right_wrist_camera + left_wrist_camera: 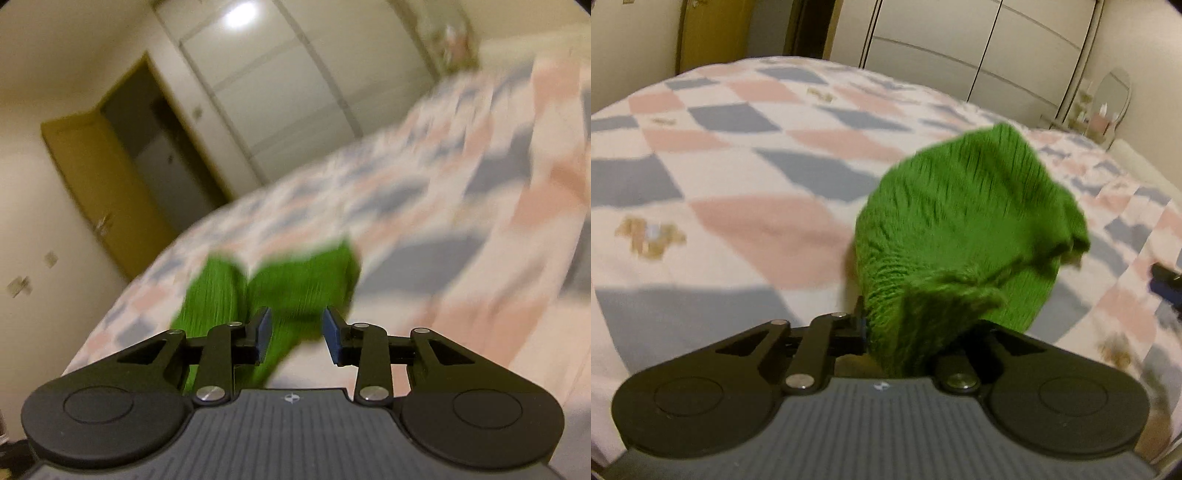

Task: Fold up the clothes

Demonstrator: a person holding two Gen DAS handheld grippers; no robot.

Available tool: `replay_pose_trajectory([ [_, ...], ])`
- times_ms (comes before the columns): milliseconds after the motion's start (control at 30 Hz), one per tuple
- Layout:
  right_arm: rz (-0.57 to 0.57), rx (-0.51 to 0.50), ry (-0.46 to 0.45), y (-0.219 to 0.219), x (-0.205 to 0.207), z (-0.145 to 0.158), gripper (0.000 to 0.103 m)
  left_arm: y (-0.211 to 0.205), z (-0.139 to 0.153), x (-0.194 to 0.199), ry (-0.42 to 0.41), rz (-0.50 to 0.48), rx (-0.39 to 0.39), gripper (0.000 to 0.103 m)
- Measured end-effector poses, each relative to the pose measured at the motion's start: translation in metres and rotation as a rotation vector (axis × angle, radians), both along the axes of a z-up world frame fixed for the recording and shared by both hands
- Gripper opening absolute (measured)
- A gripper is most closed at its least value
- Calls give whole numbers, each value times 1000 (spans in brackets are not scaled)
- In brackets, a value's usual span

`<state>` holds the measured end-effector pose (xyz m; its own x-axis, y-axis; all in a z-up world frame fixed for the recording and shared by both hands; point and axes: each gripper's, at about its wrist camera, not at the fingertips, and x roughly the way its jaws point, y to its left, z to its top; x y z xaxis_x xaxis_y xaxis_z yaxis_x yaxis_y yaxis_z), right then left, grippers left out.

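The left gripper (886, 332) pinches a green knitted garment (964, 221) above the checkered bed (738, 184), while the right gripper (297, 334) hangs spread, gripping nothing.

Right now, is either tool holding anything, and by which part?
Left tool grips the green knitted garment by a bunched edge; right tool is open, holding nothing.

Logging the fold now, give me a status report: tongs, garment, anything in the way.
Left tongs shut on green knit garment, lifted over the bed. Right tongs open, empty, garment beyond them. Nothing in the way; right view blurred.
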<state>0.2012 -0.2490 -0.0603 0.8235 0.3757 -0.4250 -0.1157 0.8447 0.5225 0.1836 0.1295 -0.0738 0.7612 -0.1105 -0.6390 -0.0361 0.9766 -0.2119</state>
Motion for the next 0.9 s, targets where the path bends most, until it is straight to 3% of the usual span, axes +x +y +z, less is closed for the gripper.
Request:
replay_pose_trajectory([
  [100,18,29,69,14,13,-28,36,-7,2,0,-42,-36,95,18],
  [233,-12,77,105,18,38,-47,41,-34,-5,9,-88,-148,352,22],
  [300,-30,80,112,17,53,-50,43,-43,-10,10,-105,-181,427,7],
  [333,-33,81,113,17,60,-50,43,-44,-12,11,-114,-189,439,7],
  [500,-93,89,105,18,87,-56,43,-21,-14,21,-97,-178,313,8],
  [667,-117,172,113,15,120,-74,43,-12,-13,27,-86,-169,215,7],
  [733,-92,179,89,18,130,-74,2,-12,-6,25,-105,-161,189,7],
  [800,-98,146,21,21,130,-62,3,-9,8,22,-143,-157,146,6],
  [900,-109,99,-133,20,117,-27,2,8,38,21,-196,-131,19,6],
])
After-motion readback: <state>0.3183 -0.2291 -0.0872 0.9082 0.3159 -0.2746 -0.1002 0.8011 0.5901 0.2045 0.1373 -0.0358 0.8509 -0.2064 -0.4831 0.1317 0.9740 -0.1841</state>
